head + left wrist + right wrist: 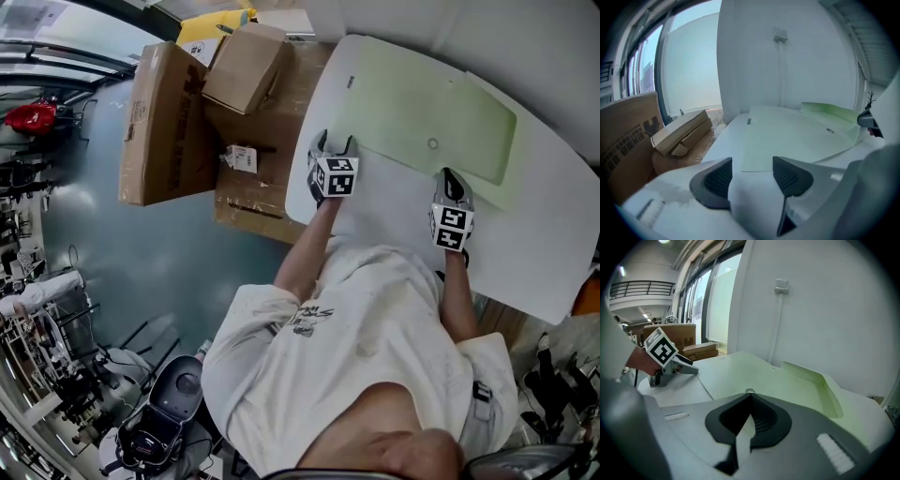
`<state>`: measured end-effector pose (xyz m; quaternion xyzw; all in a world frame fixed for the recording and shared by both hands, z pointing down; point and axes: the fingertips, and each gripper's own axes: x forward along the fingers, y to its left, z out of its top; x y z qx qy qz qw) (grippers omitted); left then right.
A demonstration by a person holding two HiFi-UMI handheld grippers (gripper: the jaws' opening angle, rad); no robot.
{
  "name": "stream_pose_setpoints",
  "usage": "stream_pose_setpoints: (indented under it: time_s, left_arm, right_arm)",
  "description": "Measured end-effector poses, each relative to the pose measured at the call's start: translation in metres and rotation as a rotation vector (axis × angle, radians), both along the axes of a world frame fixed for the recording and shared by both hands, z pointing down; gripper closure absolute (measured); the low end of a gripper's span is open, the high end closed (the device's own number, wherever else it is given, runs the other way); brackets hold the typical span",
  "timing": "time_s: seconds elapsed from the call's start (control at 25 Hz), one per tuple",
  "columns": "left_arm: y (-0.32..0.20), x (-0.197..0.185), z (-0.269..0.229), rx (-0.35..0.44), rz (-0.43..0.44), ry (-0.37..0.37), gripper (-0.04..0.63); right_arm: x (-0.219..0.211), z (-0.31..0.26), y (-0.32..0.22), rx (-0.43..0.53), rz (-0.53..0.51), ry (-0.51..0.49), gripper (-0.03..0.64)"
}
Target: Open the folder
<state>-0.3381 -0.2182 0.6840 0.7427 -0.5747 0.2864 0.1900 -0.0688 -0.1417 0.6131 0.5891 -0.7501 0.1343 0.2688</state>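
Folder (422, 117) in pale green lay flat on the white counter (534, 244), closed face up, with its small round snap button (432, 143) showing near the middle of the edge nearest me. Along the far right side of the folder, a strip of its cover (811, 376) stood up a little from the rest.

My left gripper (336, 145) sat at the folder's near left corner. Through its own camera I saw the jaws spread wide apart with nothing gripped; only bare counter lay between the pads (719, 177), and the folder's corner (754, 159) began just beyond them.

My right gripper (450, 176) rested at the folder's near edge, just beside the snap button. In its view the jaw tips were brought together right in front of the button (749, 391), with a pale sliver of surface visible in the narrow wedge behind them. I could not tell whether they pinched the folder's edge or only touched it. From there I also saw the left gripper (691, 367) low on the counter, left of the folder.

Left of the folder, off the counter, stood a large cardboard box (164, 122) and a smaller cardboard box (246, 66).
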Motion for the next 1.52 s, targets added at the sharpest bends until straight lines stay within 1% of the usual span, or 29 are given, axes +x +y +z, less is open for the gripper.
stream_pose_setpoints:
  time_s: [0.12, 0.28, 0.44, 0.56, 0.88, 1.08, 1.24, 1.36, 1.52]
  left_arm:
    - [-0.001, 0.002, -0.001, 0.016, 0.050, -0.063, 0.324]
    - [-0.001, 0.002, -0.002, 0.021, 0.066, -0.085, 0.325]
    - [-0.003, 0.004, -0.003, 0.022, 0.108, -0.143, 0.325]
    - [-0.004, 0.007, -0.003, 0.013, 0.138, -0.173, 0.325]
    - [-0.002, 0.014, -0.003, 0.011, 0.175, -0.185, 0.339]
    - [0.000, 0.028, -0.001, 0.001, 0.218, -0.169, 0.342]
    - [0.004, 0.036, -0.002, 0.000, 0.217, -0.156, 0.360]
    - [0.007, 0.046, -0.003, -0.002, 0.243, -0.154, 0.360]
    - [0.010, 0.054, -0.001, 0.001, 0.272, -0.175, 0.418]
  right_arm:
    - [0.000, -0.001, -0.001, 0.003, 0.003, 0.000, 0.618]
    - [-0.001, -0.001, 0.000, 0.002, 0.001, 0.002, 0.618]
    - [-0.001, 0.000, -0.001, 0.000, 0.002, 0.000, 0.618]
    - [0.000, 0.000, -0.001, 0.005, 0.004, -0.001, 0.618]
    - [0.000, -0.001, -0.001, 0.011, 0.006, -0.010, 0.618]
    - [-0.003, 0.001, -0.003, 0.014, 0.004, -0.009, 0.618]
    - [-0.002, 0.000, -0.002, 0.016, 0.003, -0.012, 0.618]
    - [0.000, -0.001, -0.001, 0.019, 0.004, -0.011, 0.618]
    - [0.000, -0.001, -0.001, 0.022, 0.005, -0.013, 0.618]
